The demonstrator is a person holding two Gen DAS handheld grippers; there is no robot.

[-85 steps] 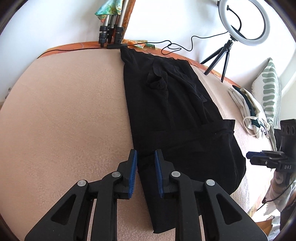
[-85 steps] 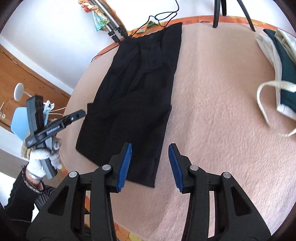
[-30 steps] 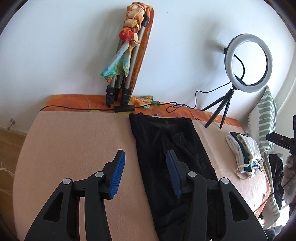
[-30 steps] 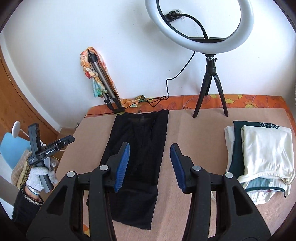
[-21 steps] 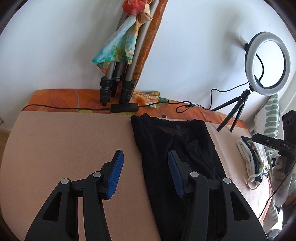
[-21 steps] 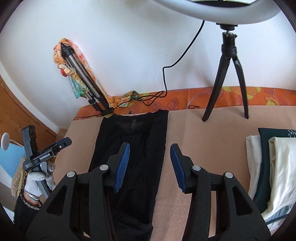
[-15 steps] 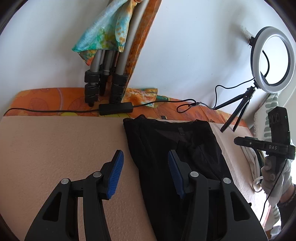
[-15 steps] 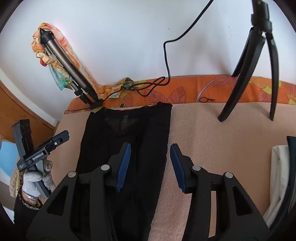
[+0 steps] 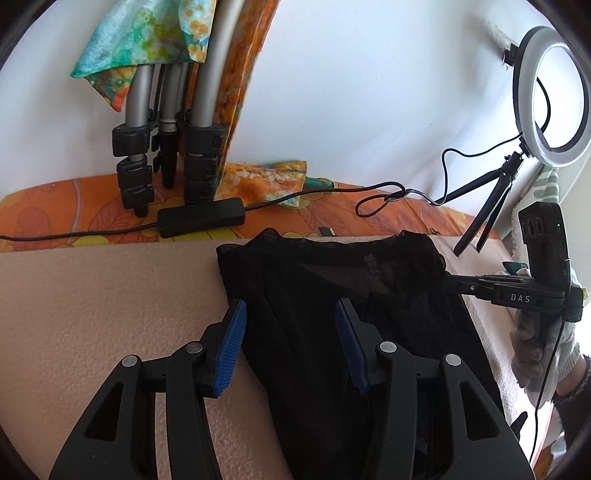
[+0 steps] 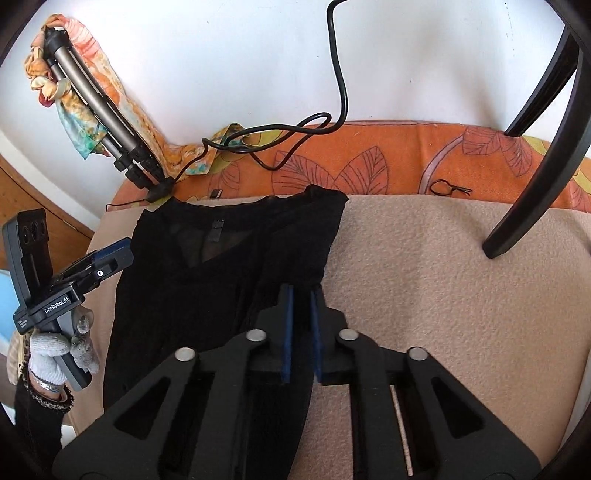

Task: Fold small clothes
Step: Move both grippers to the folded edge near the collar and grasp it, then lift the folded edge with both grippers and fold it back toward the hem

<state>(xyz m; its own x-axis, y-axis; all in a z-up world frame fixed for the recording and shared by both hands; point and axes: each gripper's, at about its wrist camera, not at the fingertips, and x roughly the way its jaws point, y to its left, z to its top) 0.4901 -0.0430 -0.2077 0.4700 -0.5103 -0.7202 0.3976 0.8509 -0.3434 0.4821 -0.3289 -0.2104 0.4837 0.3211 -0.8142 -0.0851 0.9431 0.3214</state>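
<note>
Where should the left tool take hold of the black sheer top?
Take the black sheer top at its near-left shoulder edge, coming down from above and the left. The right tool, whose jaws have just been closing, pinches the opposite edge; the open left tool already straddles this side.

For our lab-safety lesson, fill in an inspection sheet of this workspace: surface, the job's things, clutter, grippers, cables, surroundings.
Surface: beige blanket over an orange leaf-print cover.
Job's things: black garment lying flat, neckline at the far edge.
Clutter: hairpin on the cover; scarf draped on a folded tripod.
Grippers: left gripper open, jaws over the garment's left edge; right gripper has just closed, pinching the garment's right edge.
Cables: black cable looped on the cover; inline box.
Surroundings: white wall, ring light on a stand.
</note>
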